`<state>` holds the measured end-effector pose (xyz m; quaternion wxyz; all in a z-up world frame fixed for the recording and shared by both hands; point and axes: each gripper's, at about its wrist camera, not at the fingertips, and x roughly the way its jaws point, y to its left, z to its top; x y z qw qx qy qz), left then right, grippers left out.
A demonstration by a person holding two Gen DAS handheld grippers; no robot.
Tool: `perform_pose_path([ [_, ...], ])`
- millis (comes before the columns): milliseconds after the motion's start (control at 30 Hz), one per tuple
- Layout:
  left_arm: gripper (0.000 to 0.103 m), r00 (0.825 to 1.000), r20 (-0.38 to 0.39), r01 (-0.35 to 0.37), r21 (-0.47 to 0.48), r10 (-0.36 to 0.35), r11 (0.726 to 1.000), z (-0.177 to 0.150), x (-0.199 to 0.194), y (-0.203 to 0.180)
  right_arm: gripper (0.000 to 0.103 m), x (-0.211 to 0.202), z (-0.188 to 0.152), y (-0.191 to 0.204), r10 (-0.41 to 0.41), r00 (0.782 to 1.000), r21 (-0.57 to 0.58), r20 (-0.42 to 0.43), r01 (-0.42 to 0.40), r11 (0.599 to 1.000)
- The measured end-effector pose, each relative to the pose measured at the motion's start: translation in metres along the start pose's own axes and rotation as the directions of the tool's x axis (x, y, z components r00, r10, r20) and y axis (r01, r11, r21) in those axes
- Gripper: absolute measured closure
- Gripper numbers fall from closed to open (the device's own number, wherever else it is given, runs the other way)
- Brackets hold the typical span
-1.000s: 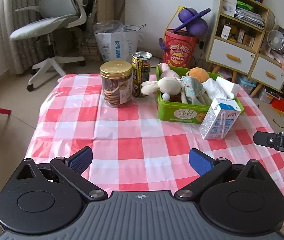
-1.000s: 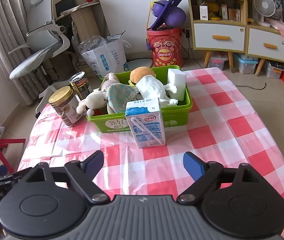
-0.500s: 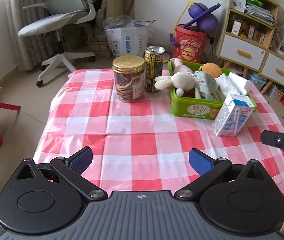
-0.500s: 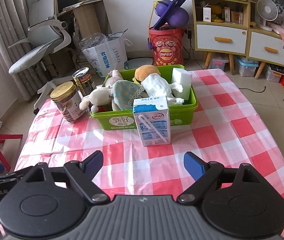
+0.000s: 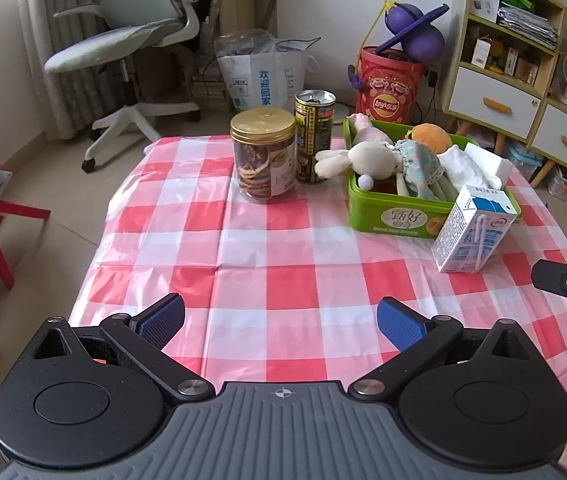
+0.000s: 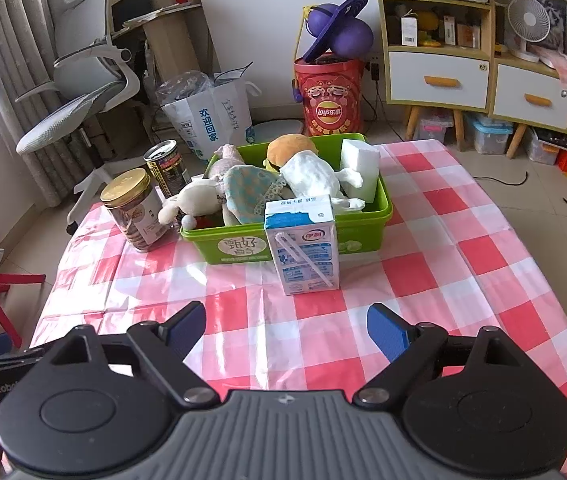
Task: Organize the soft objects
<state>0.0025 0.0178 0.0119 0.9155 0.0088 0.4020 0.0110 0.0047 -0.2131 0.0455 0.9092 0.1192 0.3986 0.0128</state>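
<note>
A green basket [image 5: 387, 216] [image 6: 363, 224] stands at the far right of the checked table. It holds a white plush rabbit [image 5: 367, 158] [image 6: 195, 200] hanging over the left rim, a doll in a blue dress [image 5: 419, 160] [image 6: 247, 188], an orange plush burger [image 5: 431, 138] [image 6: 289, 146], a white cloth [image 5: 463, 166] [image 6: 311, 176] and a white sponge block [image 5: 491, 162] [image 6: 359, 168]. My left gripper [image 5: 279, 322] is open and empty over the near table edge. My right gripper [image 6: 285, 328] is open and empty, near the front edge.
A milk carton [image 5: 471, 232] [image 6: 303, 244] stands in front of the basket. A gold-lidded cookie jar [image 5: 263, 156] [image 6: 135, 208] and a dark can [image 5: 314, 136] [image 6: 165, 168] stand left of it. An office chair, bags and shelves stand behind the table.
Both grippers have drawn back from the table, so the basket and jars look farther away. Both stay open and empty.
</note>
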Motion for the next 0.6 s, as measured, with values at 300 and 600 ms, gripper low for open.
perform_pose_path([
  [300, 0.005, 1.000, -0.011, 0.007, 0.005, -0.007, 1.000, 0.001, 0.003, -0.009, 0.039, 0.002, 0.000, -0.005, -0.001, 1.000, 0.005, -0.009, 0.001, 1.000],
  [600, 0.005, 0.999, -0.027, 0.025, 0.019, -0.024, 1.000, 0.000, 0.006, -0.018, 0.038, 0.006, 0.001, -0.009, -0.005, 1.000, 0.004, -0.024, 0.005, 1.000],
])
